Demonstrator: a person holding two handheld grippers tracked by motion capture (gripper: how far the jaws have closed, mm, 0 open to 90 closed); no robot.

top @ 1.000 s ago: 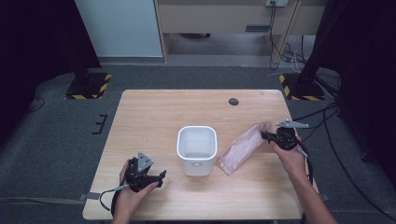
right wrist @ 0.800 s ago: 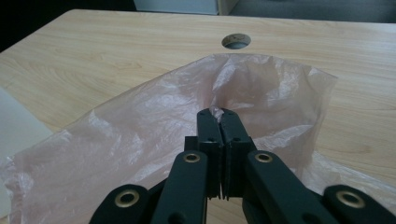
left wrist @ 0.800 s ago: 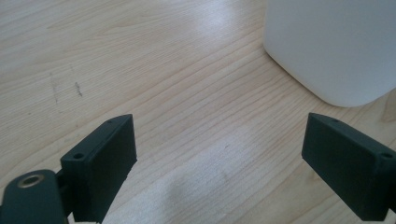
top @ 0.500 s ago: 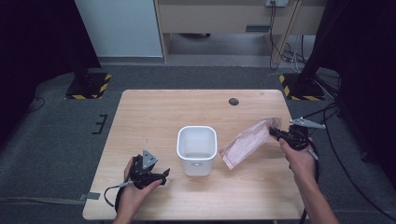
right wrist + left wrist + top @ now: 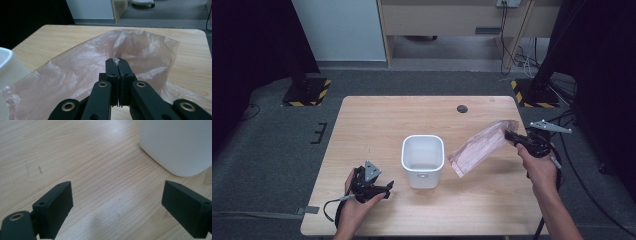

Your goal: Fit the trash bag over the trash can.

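Observation:
A thin pink plastic bag (image 5: pixel 479 148) hangs slanting above the table's right side, and my right gripper (image 5: pixel 510 136) is shut on its upper end. In the right gripper view the jaws (image 5: pixel 117 63) are pressed together on the crumpled pink plastic bag (image 5: pixel 82 67). A white square bin (image 5: pixel 422 160) stands upright in the middle of the wooden table (image 5: pixel 377 125). My left gripper (image 5: pixel 385 192) rests low at the front left, pointing toward the bin. It is open and holds nothing, with the white bin's corner (image 5: pixel 175 145) ahead to the right of the jaws.
A small dark round hole (image 5: pixel 462 108) sits near the table's far edge. Black stands with yellow-striped bases (image 5: pixel 307 90) flank the table on the grey floor, and cables (image 5: pixel 522 60) lie behind at the right.
My right gripper has lifted the pink bag off the table and drawn it rightward, away from the bin. My left gripper has shifted slightly right, toward the bin.

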